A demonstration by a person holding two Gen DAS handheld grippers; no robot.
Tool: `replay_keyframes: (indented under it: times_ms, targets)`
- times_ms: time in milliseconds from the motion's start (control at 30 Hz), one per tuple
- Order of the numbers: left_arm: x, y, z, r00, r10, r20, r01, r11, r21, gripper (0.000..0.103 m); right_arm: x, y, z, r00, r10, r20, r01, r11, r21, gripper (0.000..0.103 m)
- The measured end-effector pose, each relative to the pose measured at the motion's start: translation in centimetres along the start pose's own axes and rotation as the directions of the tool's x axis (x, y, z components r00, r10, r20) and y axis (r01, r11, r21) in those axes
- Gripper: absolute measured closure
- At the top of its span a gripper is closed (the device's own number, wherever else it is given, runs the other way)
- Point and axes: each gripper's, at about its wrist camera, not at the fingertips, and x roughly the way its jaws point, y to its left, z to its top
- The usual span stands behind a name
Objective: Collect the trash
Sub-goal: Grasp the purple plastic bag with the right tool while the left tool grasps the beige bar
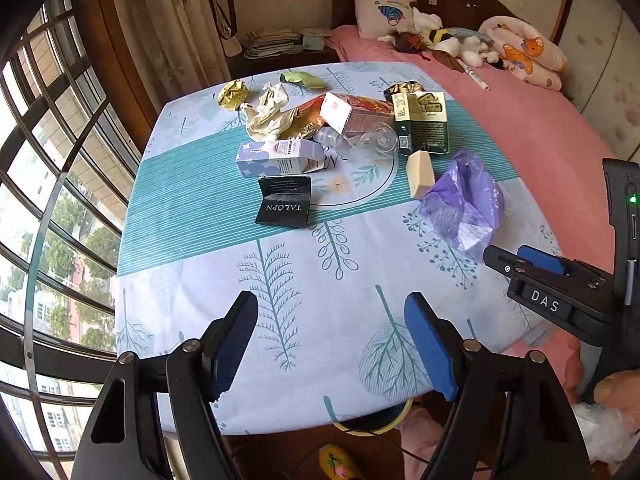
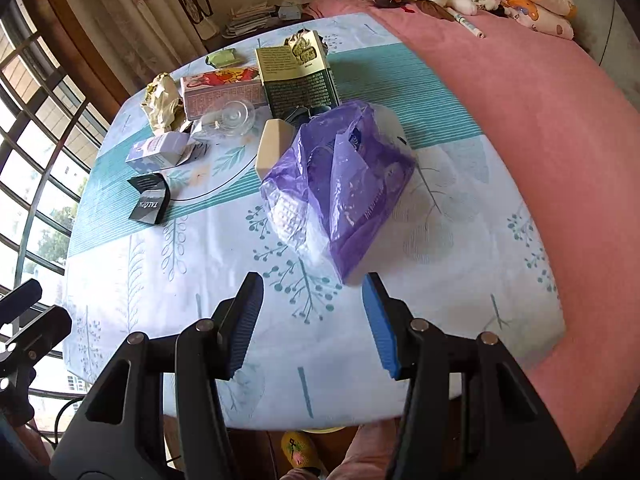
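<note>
Trash lies on a table with a leaf-print cloth [image 1: 280,280] [image 2: 160,264]. A purple plastic bag [image 1: 466,200] [image 2: 344,188] rests at the right, a cream wedge [image 1: 420,174] [image 2: 272,148] beside it. Further back are a black TALOPN card [image 1: 285,200] [image 2: 150,198], a lilac carton [image 1: 276,156] [image 2: 160,152], a clear plastic cup [image 1: 376,142] [image 2: 230,116], a green box [image 1: 422,122] [image 2: 298,76], a pink box [image 1: 352,114] [image 2: 222,88] and crumpled paper [image 1: 266,112] [image 2: 162,100]. My left gripper [image 1: 332,340] is open over the near table edge. My right gripper [image 2: 314,324] [image 1: 516,258] is open just before the bag.
A bed with a pink cover [image 1: 540,128] [image 2: 540,120] borders the table's right side, with soft toys [image 1: 448,42] and a pillow at its head. Barred windows [image 1: 48,200] run along the left. A yellow bin rim [image 1: 372,424] shows below the table's front edge.
</note>
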Motion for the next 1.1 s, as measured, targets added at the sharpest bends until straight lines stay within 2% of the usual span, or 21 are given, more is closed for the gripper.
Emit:
replay_keyframes:
  times_ms: [100, 267, 300, 433, 533, 567, 633, 767, 867, 1100]
  targets:
    - [2.8, -1.2, 2.0, 0.998, 0.033, -0.047, -0.035, 0.999, -0.035, 0.030, 3.5, -0.5, 2.1, 0.999, 0.005, -0.039, -0.007, 0.999, -0.041, 0.055]
    - [6.4, -3.7, 5.1, 0.996, 0.032, -0.087, -0.038, 0.996, -0.076, 0.030, 7.5, -0.7, 3.9, 0.996, 0.023, -0.081, -0.036, 0.987, -0.158, 0.055]
    - [6.8, -4.2, 5.6, 0.996, 0.034, -0.086, -0.041, 0.996, -0.081, 0.030, 7.8, -0.8, 4.0, 0.997, 0.032, -0.072, -0.044, 0.983, -0.180, 0.058]
    - [8.4, -6.2, 7.4, 0.994, 0.045, -0.098, -0.053, 0.995, -0.084, 0.030, 8.0, -1.4, 4.6, 0.992, 0.097, -0.081, -0.114, 0.961, -0.251, 0.084]
    - [9.5, -7.3, 8.3, 0.993, 0.040, -0.115, -0.051, 0.994, -0.096, 0.030, 7.9, -2.5, 5.1, 0.980, 0.157, -0.122, -0.185, 0.946, -0.266, 0.098]
    - [9.8, -7.6, 8.4, 0.992, 0.037, -0.118, -0.049, 0.994, -0.102, 0.030, 7.8, -3.0, 5.2, 0.975, 0.175, -0.136, -0.206, 0.943, -0.263, 0.100]
    - [10.3, -8.3, 8.9, 0.992, 0.030, -0.122, -0.043, 0.993, -0.107, 0.030, 7.3, -4.1, 5.8, 0.965, 0.216, -0.152, -0.249, 0.934, -0.256, 0.101]
    - [11.2, -9.5, 9.8, 0.992, 0.017, -0.129, -0.032, 0.994, -0.109, 0.030, 5.5, -6.2, 6.8, 0.958, 0.255, -0.130, -0.281, 0.924, -0.260, 0.102]
    - [12.1, -10.2, 10.4, 0.990, 0.007, -0.139, -0.023, 0.993, -0.116, 0.030, 4.6, -7.8, 7.5, 0.963, 0.245, -0.110, -0.266, 0.928, -0.260, 0.102]
    - [14.6, -10.8, 11.6, 0.985, -0.015, -0.173, -0.011, 0.989, -0.149, 0.030, 5.7, -10.6, 9.2, 0.966, 0.236, -0.104, -0.253, 0.944, -0.211, 0.102]
